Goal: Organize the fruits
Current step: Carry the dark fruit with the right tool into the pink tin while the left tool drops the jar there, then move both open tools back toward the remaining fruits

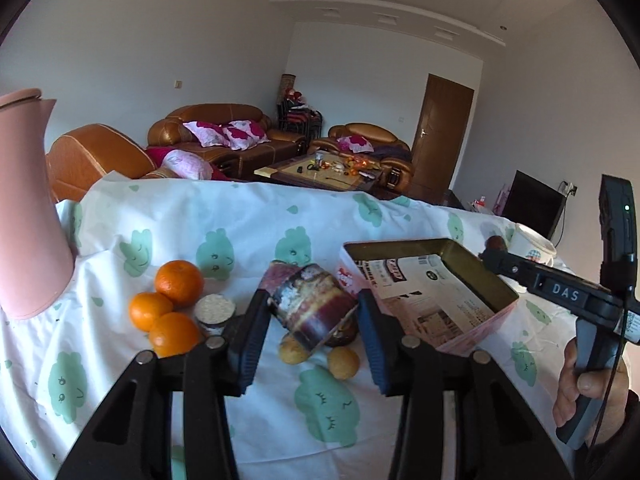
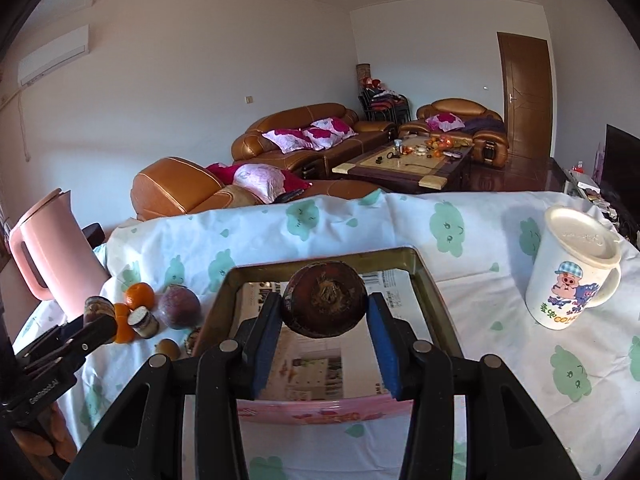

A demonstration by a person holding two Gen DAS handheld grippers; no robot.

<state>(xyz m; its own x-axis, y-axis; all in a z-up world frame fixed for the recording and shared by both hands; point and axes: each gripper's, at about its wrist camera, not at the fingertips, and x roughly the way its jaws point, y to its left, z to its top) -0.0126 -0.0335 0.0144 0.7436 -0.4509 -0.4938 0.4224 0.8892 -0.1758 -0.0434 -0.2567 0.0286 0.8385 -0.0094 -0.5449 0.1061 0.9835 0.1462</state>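
Over the open tin [image 2: 432,292], the right gripper [image 2: 325,312] clamps a dark cane piece, release likely next, while the left gripper [image 1: 310,312] grips another piece [image 1: 312,304] beside the oranges [image 1: 166,306].

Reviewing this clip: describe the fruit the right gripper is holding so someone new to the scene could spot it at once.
Start at the open rectangular tin on the cloud-print tablecloth. Above its paper-lined bottom, the right gripper pinches a round dark-brown fruit between its blue-padded fingers. It is the only fruit over the tin; the oranges lie left of the tin on the cloth.
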